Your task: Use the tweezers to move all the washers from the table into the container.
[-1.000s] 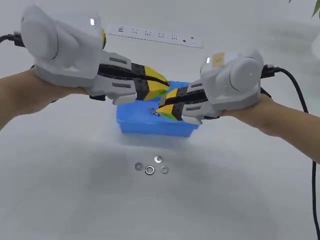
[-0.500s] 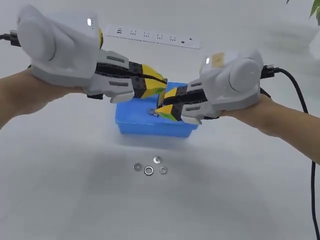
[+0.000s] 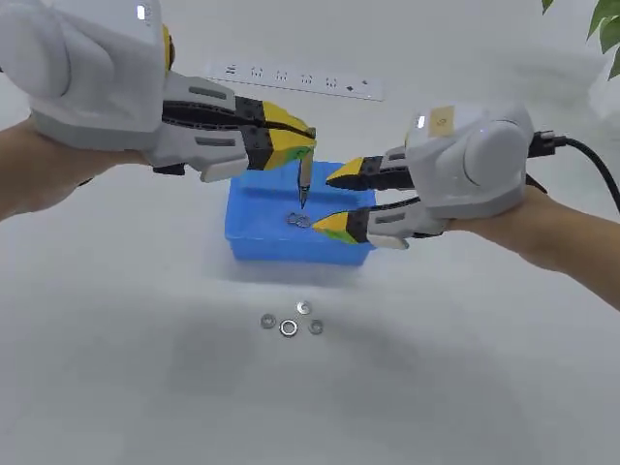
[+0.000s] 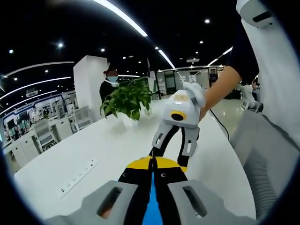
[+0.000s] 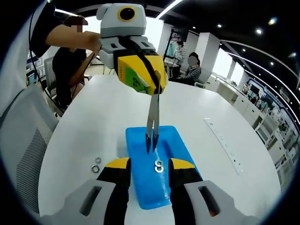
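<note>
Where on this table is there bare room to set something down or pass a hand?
Free: the table in front of the four washers, and the band between the container and the power strip. Crowded: over the container, where the tweezers held by the left gripper hang just ahead of the right gripper, jaws open.

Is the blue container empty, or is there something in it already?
Not empty: two washers lie side by side on the floor of the blue container, just below the tweezers.
</note>
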Demonstrator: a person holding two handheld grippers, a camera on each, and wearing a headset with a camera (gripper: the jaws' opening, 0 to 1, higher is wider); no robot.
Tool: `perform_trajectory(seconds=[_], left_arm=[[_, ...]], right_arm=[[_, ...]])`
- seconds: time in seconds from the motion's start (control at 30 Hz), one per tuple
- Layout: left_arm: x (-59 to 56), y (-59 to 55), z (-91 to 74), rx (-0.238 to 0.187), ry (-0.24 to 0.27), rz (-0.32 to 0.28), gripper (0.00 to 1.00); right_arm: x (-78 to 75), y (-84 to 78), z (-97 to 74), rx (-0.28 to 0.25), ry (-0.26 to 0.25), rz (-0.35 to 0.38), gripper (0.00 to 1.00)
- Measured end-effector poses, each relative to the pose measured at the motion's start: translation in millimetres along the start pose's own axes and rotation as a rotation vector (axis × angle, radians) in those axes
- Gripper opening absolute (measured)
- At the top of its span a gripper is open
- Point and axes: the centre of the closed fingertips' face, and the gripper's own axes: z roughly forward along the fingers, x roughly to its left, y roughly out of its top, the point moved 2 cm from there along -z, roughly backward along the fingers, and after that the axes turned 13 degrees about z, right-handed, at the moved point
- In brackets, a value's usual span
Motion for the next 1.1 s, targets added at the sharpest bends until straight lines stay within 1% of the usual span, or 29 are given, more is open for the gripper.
perform_trajectory(seconds=[0.13, 0.17, 0.23, 0.3, 0.33, 0.43, 0.5, 0.6, 0.7, 0.83, 0.9, 0.97, 1.0, 1.03, 1.1], left_arm=[[-7.7, 6.3, -6.9, 0.007, -0.007, 0.017, 0.04], [-9.4, 8.4, -10.1, 0.007, -0.006, 0.018, 0.04], [-12.1, 12.2, -14.8, 0.004, 0.002, 0.019, 0.04], [-17.1, 15.7, -19.2, 0.006, 0.006, 0.025, 0.04], [-19.5, 17.1, -20.7, 0.008, 0.006, 0.028, 0.04], [-27.2, 22.7, -26.0, 0.007, 0.003, 0.033, 0.04], [-31.9, 26.3, -29.1, 0.006, 0.005, 0.034, 0.04], [-39.9, 29.9, -33.2, 0.003, 0.012, 0.026, 0.04], [-48.1, 30.1, -34.9, 0.003, 0.011, 0.016, 0.04], [-61.6, 23.1, -35.4, 0.016, 0.015, -0.004, 0.04], [-67.6, 20.9, -34.7, 0.015, 0.013, -0.015, 0.04], [-73.2, 17.7, -32.7, 0.017, 0.01, -0.027, 0.04], [-76.7, 14.6, -31.4, 0.025, 0.005, -0.029, 0.04], [-78.1, 13.2, -30.7, 0.028, 0.003, -0.029, 0.04], [-85.5, 6.6, -28.2, 0.042, -0.012, -0.032, 0.04]], right_arm=[[8.8, -0.2, -13.8, -0.026, -0.023, 0.001, 0.4], [10.5, 1.4, -19.0, -0.049, -0.036, 0.023, 0.43], [14.3, 6.0, -28.6, -0.11, -0.06, 0.108, 0.48], [18.3, 7.0, -37.6, -0.153, -0.073, 0.173, 0.53], [20.8, 6.6, -40.8, -0.164, -0.074, 0.189, 0.55], [30.4, -1.3, -50.0, -0.154, -0.078, 0.178, 0.58], [37.5, -9.4, -54.7, -0.136, -0.081, 0.173, 0.59], [48.2, -22.9, -61.0, -0.113, -0.085, 0.18, 0.67], [53.2, -30.6, -66.4, -0.111, -0.098, 0.191, 0.72], [58.5, -45.1, -70.0, -0.096, -0.116, 0.224, 0.78], [60.1, -53.2, -70.8, -0.068, -0.129, 0.218, 0.8], [61.4, -57.5, -72.0, -0.07, -0.126, 0.222, 0.81], [61.9, -58.7, -72.4, -0.072, -0.126, 0.228, 0.82], [62.6, -59.9, -72.6, -0.072, -0.126, 0.232, 0.82], [64.4, -63.9, -72.8, -0.068, -0.124, 0.233, 0.83]])
